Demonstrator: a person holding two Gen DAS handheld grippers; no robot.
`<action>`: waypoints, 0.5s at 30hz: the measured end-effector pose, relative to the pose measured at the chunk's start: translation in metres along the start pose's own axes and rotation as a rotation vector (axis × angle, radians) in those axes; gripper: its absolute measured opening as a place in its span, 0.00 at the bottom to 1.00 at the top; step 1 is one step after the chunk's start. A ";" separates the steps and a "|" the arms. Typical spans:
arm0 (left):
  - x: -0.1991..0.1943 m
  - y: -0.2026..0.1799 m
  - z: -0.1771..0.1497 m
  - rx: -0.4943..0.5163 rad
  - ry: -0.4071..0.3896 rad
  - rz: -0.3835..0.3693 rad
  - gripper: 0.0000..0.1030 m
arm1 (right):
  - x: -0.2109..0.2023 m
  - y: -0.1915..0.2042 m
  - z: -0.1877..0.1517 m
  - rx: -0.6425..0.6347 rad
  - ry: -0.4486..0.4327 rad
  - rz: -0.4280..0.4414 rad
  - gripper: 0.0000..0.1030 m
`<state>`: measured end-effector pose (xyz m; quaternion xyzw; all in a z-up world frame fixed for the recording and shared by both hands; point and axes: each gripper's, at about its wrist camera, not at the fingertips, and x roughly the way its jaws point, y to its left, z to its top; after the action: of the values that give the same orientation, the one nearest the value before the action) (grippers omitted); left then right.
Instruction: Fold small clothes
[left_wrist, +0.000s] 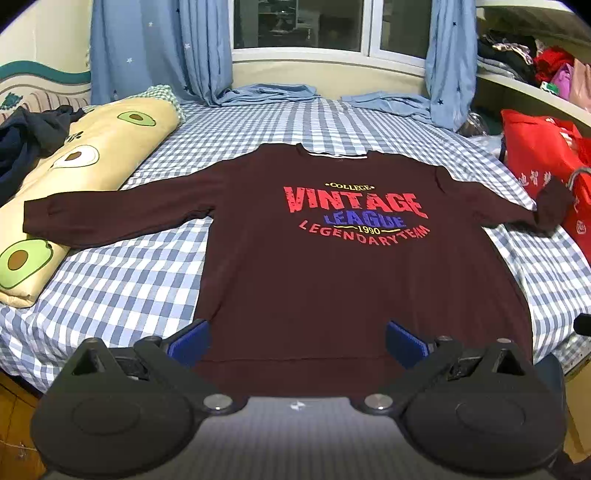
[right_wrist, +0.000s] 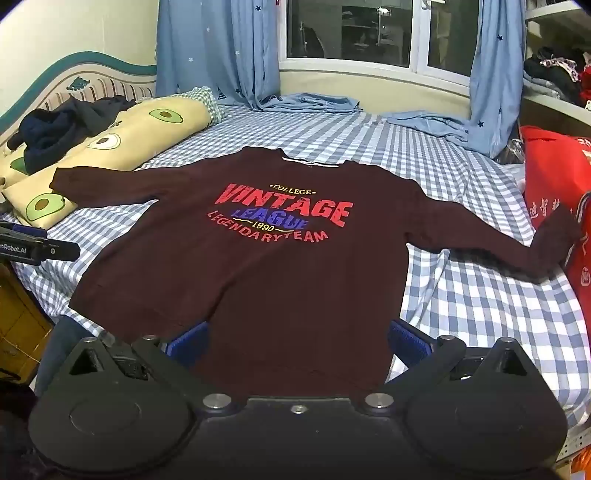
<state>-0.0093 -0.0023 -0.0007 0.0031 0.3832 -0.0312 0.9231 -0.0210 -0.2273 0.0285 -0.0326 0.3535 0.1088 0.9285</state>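
Note:
A dark maroon long-sleeved shirt (left_wrist: 332, 280) with a red and blue "VINTAGE LEAGUE" print lies flat, front up, on the checked bed, both sleeves spread out. It also shows in the right wrist view (right_wrist: 258, 280). My left gripper (left_wrist: 297, 341) is open, its blue fingers over the hem near the shirt's lower left. My right gripper (right_wrist: 297, 339) is open over the hem near the lower right corner. Neither holds cloth. The left sleeve cuff (left_wrist: 40, 218) rests on the avocado pillow. The right cuff (left_wrist: 554, 206) lies against a red bag.
The bed has a blue-white checked sheet (left_wrist: 122, 280). An avocado-print pillow (left_wrist: 85, 158) with dark clothes (right_wrist: 62, 125) lies at the left. A red bag (left_wrist: 543, 158) stands at the right edge. Blue curtains (left_wrist: 273, 92) trail on the far side. The left gripper's body (right_wrist: 33, 249) shows at left.

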 end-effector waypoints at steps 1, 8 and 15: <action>0.000 0.000 -0.001 0.007 0.001 -0.005 0.99 | 0.001 -0.002 -0.001 0.002 -0.002 0.003 1.00; -0.004 -0.002 -0.002 0.023 0.002 -0.010 0.99 | -0.003 0.005 -0.006 0.011 -0.004 0.025 0.99; -0.007 -0.003 -0.002 0.019 0.001 -0.008 0.99 | -0.010 0.005 -0.005 0.005 -0.031 0.040 0.99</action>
<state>-0.0156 -0.0047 0.0025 0.0104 0.3832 -0.0384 0.9228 -0.0326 -0.2251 0.0315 -0.0215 0.3400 0.1270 0.9316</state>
